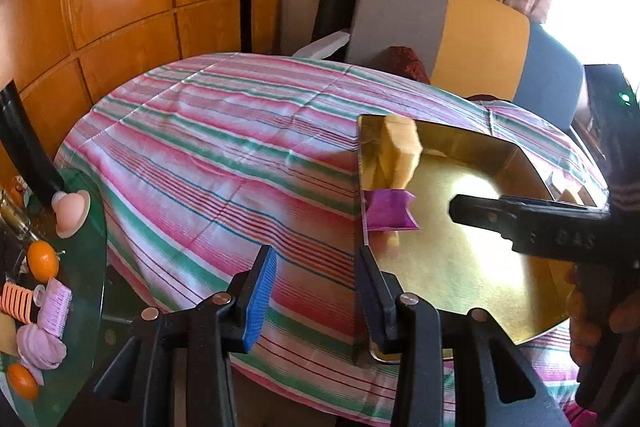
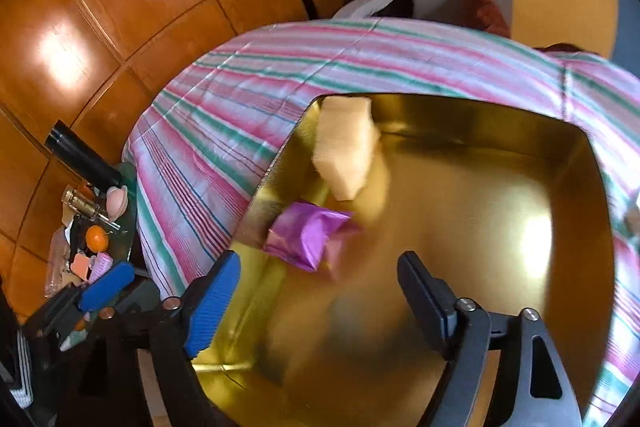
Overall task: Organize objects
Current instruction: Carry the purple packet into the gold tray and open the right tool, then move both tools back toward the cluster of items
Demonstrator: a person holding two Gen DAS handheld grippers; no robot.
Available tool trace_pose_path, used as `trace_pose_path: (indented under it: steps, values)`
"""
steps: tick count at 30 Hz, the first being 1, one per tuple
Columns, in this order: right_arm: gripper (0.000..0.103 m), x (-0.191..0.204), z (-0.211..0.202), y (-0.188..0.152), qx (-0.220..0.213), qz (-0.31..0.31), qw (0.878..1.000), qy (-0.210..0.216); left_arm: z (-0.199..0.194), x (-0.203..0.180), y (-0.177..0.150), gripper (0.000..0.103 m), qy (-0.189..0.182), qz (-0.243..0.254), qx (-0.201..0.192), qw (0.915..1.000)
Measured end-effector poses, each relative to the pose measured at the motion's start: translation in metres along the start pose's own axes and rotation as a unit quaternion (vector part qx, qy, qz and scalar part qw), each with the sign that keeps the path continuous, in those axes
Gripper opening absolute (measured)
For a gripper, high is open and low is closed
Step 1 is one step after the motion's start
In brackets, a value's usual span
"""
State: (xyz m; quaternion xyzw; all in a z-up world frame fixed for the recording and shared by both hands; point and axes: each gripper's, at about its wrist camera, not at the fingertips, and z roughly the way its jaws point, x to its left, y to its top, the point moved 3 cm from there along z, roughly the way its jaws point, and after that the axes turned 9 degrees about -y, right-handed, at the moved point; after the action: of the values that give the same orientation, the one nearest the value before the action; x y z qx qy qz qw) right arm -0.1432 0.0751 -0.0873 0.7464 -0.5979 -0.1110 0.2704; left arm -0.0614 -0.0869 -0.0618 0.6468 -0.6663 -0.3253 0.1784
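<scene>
Your right claw (image 2: 316,303) hangs wide over the gold tin (image 2: 460,123), with nothing between its 2 fingers. The tin sits open on the striped tablecloth (image 2: 248,115) of the counter. Inside it, against the left wall, lie a purple foil packet (image 2: 306,237) and, beyond that, a pale yellow block (image 2: 346,147); motion blur smears both, so you cannot read any print or tell what the block is made of. The tin's near edge is cut off behind the claw's own frame.

Your left claw (image 1: 316,299) straddles the tin's left wall (image 1: 362,187) at a narrow gap, 1 finger outside over the cloth and 1 inside; you cannot tell whether the pads press on the wall. At the far left a glass side table (image 1: 94,251) carries small oranges (image 1: 42,259), pink hair rollers (image 1: 58,305) and other clutter, partly cut off by the picture's rim.
</scene>
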Motion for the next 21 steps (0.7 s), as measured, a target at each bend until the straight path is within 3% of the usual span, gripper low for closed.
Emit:
trace_pose_path:
  steps: [12,21]
  values:
    - [0.093,-0.066,-0.068,-0.033,-0.065,0.019,0.996,-0.064,-0.004,-0.043,-0.008,0.04,-0.024,0.051,0.005,0.9984]
    - [0.096,-0.186,-0.132,-0.056,-0.088,0.087,0.979,-0.163,-0.004,-0.094,-0.005,0.04,-0.06,0.099,0.006,0.9933]
